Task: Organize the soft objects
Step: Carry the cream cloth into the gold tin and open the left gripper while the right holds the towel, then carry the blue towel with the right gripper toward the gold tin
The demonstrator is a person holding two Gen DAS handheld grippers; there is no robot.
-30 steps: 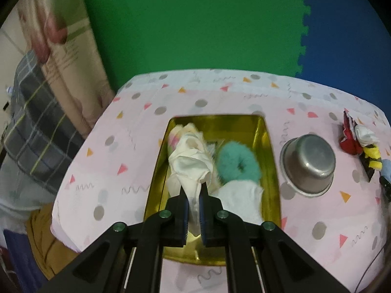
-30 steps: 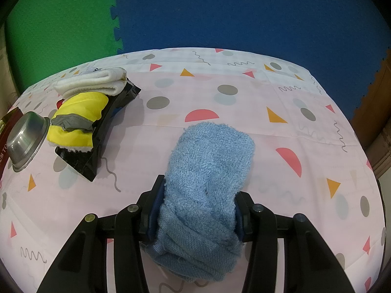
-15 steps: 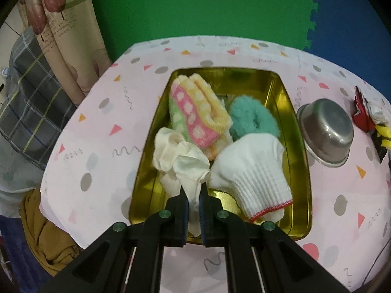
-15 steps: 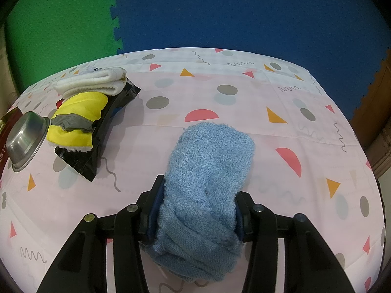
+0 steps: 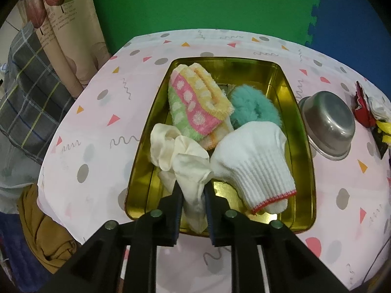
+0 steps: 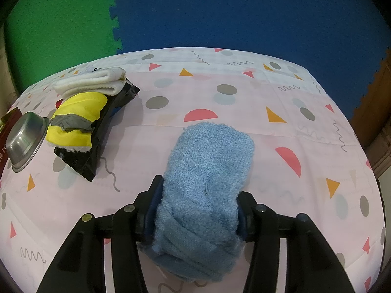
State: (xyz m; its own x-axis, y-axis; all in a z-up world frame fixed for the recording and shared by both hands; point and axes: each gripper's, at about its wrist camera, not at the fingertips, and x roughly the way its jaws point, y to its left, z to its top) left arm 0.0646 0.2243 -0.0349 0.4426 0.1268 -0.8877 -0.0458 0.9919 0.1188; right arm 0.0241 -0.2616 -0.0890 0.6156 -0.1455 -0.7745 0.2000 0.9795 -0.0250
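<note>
A gold tin tray (image 5: 143, 146) holds a pastel dotted sock (image 5: 195, 102), a teal fluffy scrunchie (image 5: 254, 107), a white knit glove (image 5: 254, 161) and a cream cloth (image 5: 180, 153). My left gripper (image 5: 193, 188) hangs over the tray's near end. Its jaws are opening, and the tail of the cream cloth lies loose between them while the rest rests in the tray. In the right wrist view my right gripper (image 6: 199, 190) is shut on a rolled blue towel (image 6: 210, 161) that lies on the patterned tablecloth.
An upturned steel bowl (image 5: 330, 124) stands right of the tray. Beyond it a black packet (image 6: 80, 166) carries a yellow-and-grey soft item (image 6: 75, 119) and a folded white cloth (image 6: 92, 83). Green and blue foam mats stand behind the table. A brown cloth (image 5: 46, 232) hangs off the left edge.
My left gripper has come down over the tray with the cream cloth, and its jaws have spread apart. The right gripper and blue towel have not moved.
</note>
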